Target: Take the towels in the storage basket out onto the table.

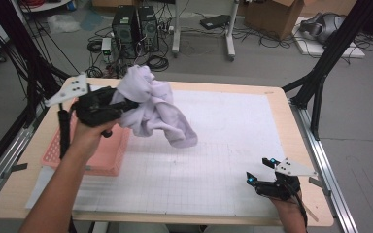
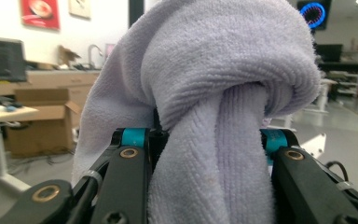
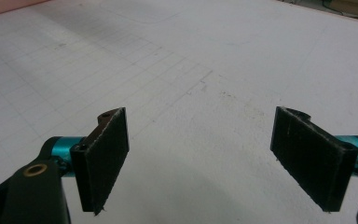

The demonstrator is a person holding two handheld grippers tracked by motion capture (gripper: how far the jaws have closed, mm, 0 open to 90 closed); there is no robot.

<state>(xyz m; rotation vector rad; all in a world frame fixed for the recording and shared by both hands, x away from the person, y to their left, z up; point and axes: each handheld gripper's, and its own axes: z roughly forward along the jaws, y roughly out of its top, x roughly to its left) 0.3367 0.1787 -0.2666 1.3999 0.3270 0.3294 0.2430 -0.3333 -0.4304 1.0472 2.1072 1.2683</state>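
A bunched pale lilac terry-cloth towel [image 1: 150,107] hangs in the air above the far left part of the worktop, gripped by the left claw [image 1: 126,104], whose black jaws are partly closed and clamped on the fabric. In the left gripper view the towel [image 2: 223,93] bulges over and between those jaws, a thick twisted fold running down the gap. Its loose end droops toward the white gridded mat [image 1: 213,160] without touching it. Just below and to the left of the towel, a pink perforated plastic basket [image 1: 111,155] sits at the mat's left edge on the light wooden worktop [image 1: 279,97]. Well apart, at the near right corner, the right claw [image 1: 260,170] rests low over the mat, its jaws spread wide with nothing between them [image 3: 200,154].
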